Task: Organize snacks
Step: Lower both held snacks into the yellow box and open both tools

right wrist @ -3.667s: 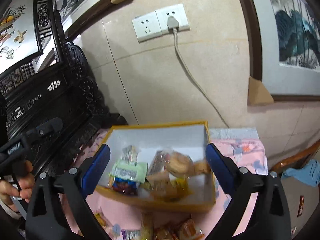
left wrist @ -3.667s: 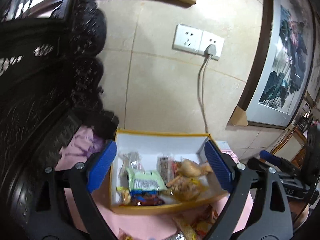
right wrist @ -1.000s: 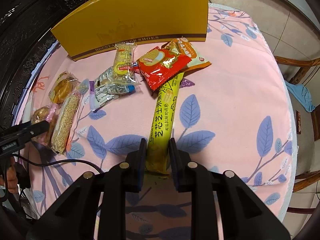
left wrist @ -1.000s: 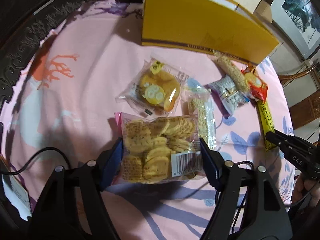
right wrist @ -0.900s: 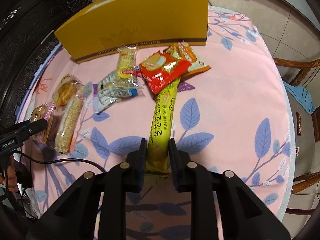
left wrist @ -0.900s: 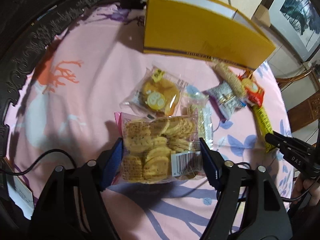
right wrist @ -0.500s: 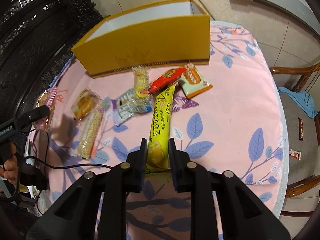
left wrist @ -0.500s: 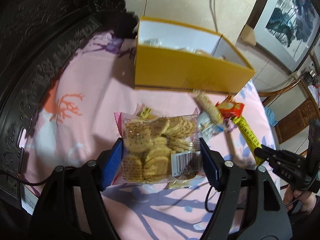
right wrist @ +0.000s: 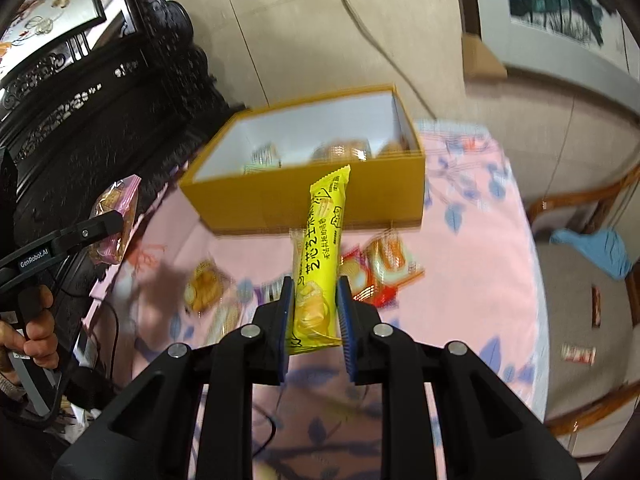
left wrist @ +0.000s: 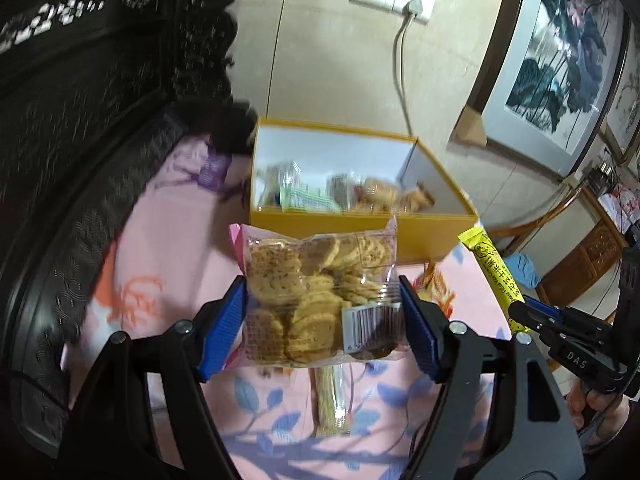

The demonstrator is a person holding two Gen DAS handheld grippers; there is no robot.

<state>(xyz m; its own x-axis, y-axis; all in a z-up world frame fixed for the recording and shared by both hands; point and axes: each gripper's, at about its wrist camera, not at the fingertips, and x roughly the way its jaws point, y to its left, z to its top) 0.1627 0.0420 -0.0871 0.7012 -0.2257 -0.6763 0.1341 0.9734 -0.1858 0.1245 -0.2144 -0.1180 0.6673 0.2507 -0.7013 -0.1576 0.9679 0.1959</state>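
I hold the left gripper (left wrist: 322, 320) clenched on the cracker bag (left wrist: 320, 300) and the right gripper (right wrist: 316, 316) clenched on the yellow snack stick (right wrist: 320, 256). Both loads are lifted off the pink tablecloth (right wrist: 480, 240). The yellow box (right wrist: 320, 200) lies ahead of both claws and already contains several packets. Loose snacks (right wrist: 380, 268) remain on the cloth below the right claw, so I judge the task partly done. The stick's long axis runs forward along the fingers, its free end pointing at the box.
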